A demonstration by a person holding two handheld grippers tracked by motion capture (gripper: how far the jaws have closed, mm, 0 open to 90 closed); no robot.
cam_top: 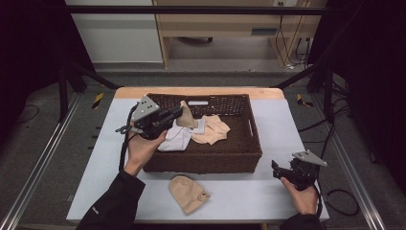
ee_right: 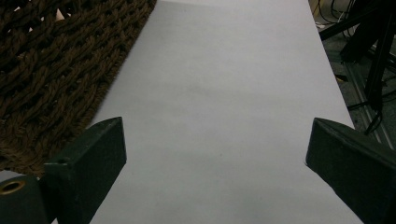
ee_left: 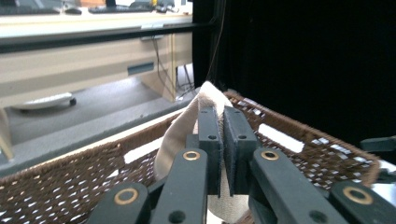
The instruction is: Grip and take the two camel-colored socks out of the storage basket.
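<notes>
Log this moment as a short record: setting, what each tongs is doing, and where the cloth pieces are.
setting: brown wicker basket on a pale table
left tongs: shut on a beige sock, held above the basket
right tongs: open, holding nothing, low over the table right of the basket
in basket: white cloth and peach cloth
on table: one beige sock in front of the basket, lying flat

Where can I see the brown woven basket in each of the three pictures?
High view: the brown woven basket sits at the table's centre.
Left gripper view: its rim runs behind the left claw.
Right gripper view: its wall is at upper left.
Shared landmark: the basket's weave.
</notes>
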